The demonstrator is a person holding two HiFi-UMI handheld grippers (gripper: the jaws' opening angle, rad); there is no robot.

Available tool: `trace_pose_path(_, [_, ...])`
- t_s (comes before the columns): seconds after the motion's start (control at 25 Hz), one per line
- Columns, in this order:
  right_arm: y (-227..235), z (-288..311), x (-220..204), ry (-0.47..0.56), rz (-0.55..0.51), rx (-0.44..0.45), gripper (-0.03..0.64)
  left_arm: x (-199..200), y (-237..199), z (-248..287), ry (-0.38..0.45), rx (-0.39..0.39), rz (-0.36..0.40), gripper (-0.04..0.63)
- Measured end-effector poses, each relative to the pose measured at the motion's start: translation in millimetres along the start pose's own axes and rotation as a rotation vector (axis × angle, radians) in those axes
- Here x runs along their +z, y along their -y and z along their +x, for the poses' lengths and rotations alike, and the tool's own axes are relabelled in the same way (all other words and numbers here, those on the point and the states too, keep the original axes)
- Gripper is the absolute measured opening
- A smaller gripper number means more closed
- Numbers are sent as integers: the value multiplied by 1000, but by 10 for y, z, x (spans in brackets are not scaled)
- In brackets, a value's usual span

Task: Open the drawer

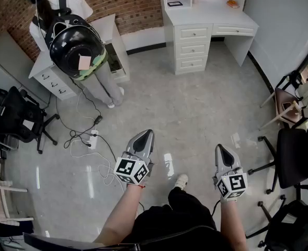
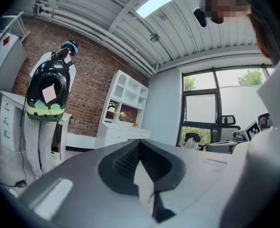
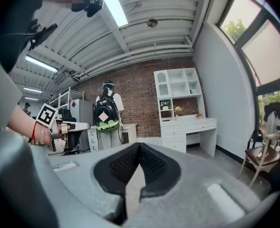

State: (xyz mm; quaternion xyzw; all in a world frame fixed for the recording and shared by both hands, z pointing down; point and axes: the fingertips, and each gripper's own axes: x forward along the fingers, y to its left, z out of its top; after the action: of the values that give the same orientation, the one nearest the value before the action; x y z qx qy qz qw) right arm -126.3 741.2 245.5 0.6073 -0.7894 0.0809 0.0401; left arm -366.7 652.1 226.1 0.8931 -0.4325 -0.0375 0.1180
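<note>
A white desk (image 1: pixel 211 17) stands against the far brick wall, with a stack of three shut drawers (image 1: pixel 192 48) and one wide shut drawer (image 1: pixel 233 30) under its top. In both gripper views the desk (image 2: pixel 123 134) and its drawers (image 3: pixel 174 136) are small and far off. My left gripper (image 1: pixel 146 135) and right gripper (image 1: pixel 218 148) are held side by side over the bare floor, well short of the desk. The left gripper (image 2: pixel 139 142) has its jaws together at the tip, with nothing in them. The right gripper (image 3: pixel 140 145) is shut and empty as well.
A person with a black backpack (image 1: pixel 78 46) stands at a second white desk (image 1: pixel 54 75) at the far left. Cables and a power strip (image 1: pixel 92 139) lie on the floor ahead left. A black office chair (image 1: pixel 18 119) is at the left, more chairs (image 1: pixel 295 156) at the right.
</note>
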Motion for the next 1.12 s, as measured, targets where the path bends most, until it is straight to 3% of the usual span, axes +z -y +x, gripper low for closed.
trace_pose_path(0.36, [630, 645, 139, -5, -24, -11, 2, 119, -100, 962, 13, -26, 18, 3])
trace_pose_path(0.84, [1047, 1151, 282, 19, -29, -7, 2, 64, -121, 1713, -4, -66, 14, 3])
trace_pose_path(1.12, [1435, 1645, 417, 21, -15, -26, 2, 142, -259, 2417, -10, -95, 5, 3])
